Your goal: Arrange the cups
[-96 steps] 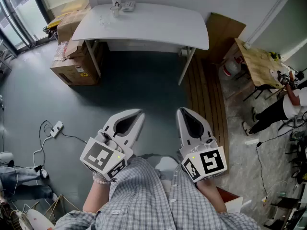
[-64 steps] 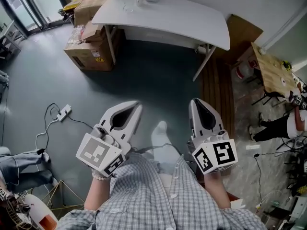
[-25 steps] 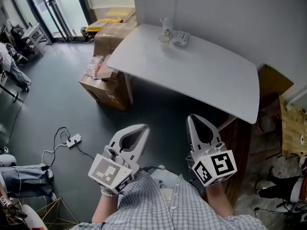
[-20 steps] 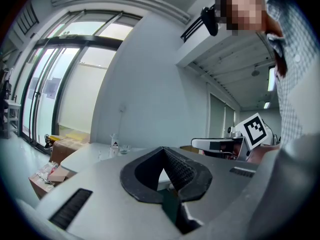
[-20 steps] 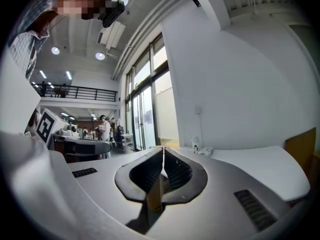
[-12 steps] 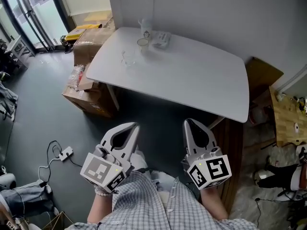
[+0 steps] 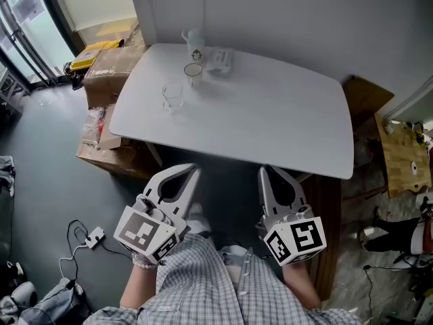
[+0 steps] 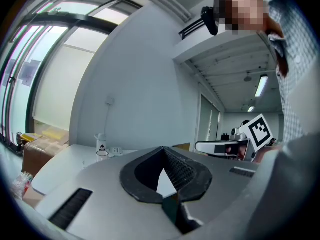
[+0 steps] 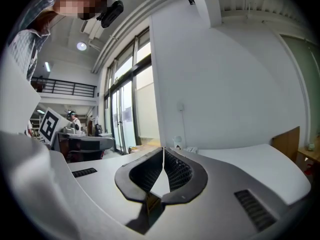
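Note:
On the white table (image 7: 270, 124) a clear glass cup (image 7: 173, 95) stands near the left end. A second small cup (image 7: 193, 70) stands behind it, next to a white bottle (image 7: 194, 42). Both grippers hang short of the table's near edge, in front of the person's body. The left gripper (image 7: 191, 171) is shut with nothing between its jaws; the right gripper (image 7: 265, 171) is shut and empty too. In the left gripper view the left gripper (image 8: 162, 149) points at the table, with the small cup (image 8: 102, 154) and bottle (image 8: 101, 143) far off. The right gripper (image 9: 163, 149) faces the tabletop (image 9: 250, 156).
A flat clear packet (image 7: 219, 61) lies beside the bottle. Cardboard boxes (image 7: 108, 59) are stacked left of the table. A cable with a power strip (image 7: 93, 236) lies on the grey floor. A wooden board (image 7: 362, 97) leans at the table's right end.
The view has closed in on the table, which now lies nearer and lower in the head view. Both grippers stay shut and keep their places in front of the body.

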The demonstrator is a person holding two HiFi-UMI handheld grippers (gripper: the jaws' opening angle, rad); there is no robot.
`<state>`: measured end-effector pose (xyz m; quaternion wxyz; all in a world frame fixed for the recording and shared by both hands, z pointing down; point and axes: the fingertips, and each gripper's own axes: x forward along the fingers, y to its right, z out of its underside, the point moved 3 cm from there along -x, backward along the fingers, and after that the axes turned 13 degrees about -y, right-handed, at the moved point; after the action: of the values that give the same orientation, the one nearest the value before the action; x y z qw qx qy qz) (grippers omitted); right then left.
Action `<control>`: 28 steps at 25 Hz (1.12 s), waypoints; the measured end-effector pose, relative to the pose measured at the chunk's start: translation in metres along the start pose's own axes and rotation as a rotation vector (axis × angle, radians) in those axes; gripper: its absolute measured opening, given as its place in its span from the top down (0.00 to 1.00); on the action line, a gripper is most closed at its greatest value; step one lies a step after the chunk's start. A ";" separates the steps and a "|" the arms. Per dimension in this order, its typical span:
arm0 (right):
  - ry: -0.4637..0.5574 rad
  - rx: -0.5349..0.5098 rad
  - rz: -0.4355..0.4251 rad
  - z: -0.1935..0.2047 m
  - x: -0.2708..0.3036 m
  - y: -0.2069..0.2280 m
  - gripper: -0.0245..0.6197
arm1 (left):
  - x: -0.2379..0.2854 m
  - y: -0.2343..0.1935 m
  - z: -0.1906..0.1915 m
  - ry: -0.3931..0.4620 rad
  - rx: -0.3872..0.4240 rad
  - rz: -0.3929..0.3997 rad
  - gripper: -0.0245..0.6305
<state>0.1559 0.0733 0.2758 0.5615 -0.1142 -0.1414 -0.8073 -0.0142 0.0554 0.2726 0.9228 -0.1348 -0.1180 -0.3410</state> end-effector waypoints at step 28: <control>-0.082 0.014 0.060 -0.041 0.180 0.015 0.93 | 0.088 -0.166 -0.041 -0.056 0.016 0.069 0.95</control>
<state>0.1070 -0.1041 0.3005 0.5799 -0.1475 -0.1663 -0.7838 -0.0537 -0.1323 0.2892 0.9314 -0.1410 -0.1419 -0.3041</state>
